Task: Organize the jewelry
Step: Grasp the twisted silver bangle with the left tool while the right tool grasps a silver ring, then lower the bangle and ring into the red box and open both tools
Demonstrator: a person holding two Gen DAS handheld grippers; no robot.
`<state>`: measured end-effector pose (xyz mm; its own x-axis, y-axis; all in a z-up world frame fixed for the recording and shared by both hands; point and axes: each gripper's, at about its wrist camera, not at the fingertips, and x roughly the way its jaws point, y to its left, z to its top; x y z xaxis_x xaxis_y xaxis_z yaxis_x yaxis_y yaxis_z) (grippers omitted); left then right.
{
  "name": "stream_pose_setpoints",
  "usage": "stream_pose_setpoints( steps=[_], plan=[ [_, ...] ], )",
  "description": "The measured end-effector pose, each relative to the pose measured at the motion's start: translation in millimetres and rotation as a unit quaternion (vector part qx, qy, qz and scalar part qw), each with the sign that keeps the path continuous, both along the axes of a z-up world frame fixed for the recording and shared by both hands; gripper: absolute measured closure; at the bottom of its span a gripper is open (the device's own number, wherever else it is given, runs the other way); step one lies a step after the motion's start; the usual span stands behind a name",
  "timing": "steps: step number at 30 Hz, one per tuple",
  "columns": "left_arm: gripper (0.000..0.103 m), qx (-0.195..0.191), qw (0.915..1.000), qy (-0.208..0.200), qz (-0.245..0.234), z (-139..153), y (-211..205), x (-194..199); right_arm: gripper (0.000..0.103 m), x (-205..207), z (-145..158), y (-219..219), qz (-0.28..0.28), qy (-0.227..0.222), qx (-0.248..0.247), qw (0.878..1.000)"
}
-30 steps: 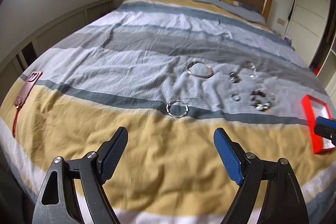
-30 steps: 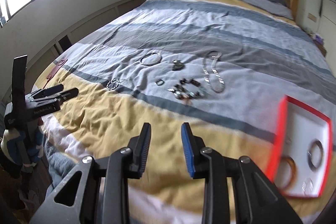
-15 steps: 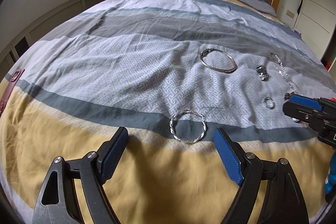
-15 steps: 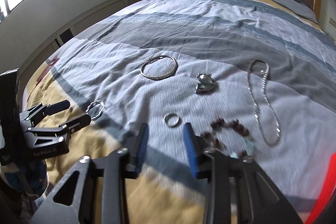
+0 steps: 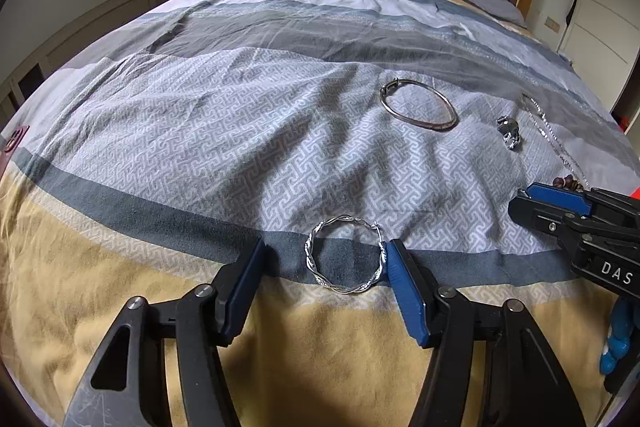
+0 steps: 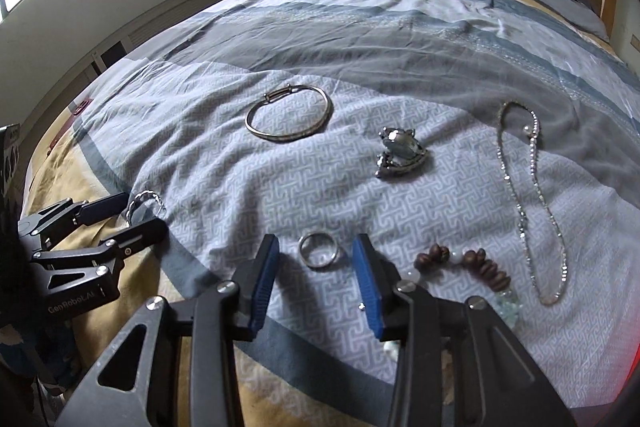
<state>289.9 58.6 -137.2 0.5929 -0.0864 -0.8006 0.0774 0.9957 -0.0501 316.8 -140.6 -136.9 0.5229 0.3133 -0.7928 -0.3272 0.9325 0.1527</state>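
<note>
My left gripper (image 5: 324, 263) is spread wide over the bedspread (image 5: 248, 131), its blue pads (image 5: 404, 291) either side of the twisted silver hoop (image 5: 345, 255) on the dark grey stripe (the right-hand pad looks to be touching the rim, though I can't be sure). My right gripper (image 6: 316, 259) is also apart, bracketing the small silver ring (image 6: 319, 249) without gripping it, the brown bead bracelet (image 6: 466, 265) just beside. Farther up lie the heart-shaped pendant (image 6: 402, 155), the plain bangle (image 6: 289, 119) and the silver chain (image 6: 532, 203).
</note>
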Motion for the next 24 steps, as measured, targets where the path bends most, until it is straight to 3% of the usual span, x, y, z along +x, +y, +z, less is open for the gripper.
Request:
stream_pose_setpoints(
  steps=[1,3,16,24],
  plan=[
    [0.047,0.003,1.0000,-0.001,-0.002,0.0,-1.4,-0.7,0.084,-0.4,-1.6,0.9,0.001,0.001,0.001,1.000],
    [0.065,0.003,1.0000,-0.003,-0.007,1.7,-3.4,-2.5,0.084,-2.5,-1.4,0.5,0.000,0.001,0.002,1.000],
    [0.065,-0.011,0.9993,-0.007,-0.035,35.4,-22.9,-39.6,0.084,-65.5,53.4,-25.1,-0.001,-0.047,0.045,0.998],
    [0.065,-0.030,0.9908,-0.016,-0.131,65.4,-108.6,-73.5,0.084,-134.0,80.4,-113.8,-0.069,-0.065,0.042,0.995]
  ],
)
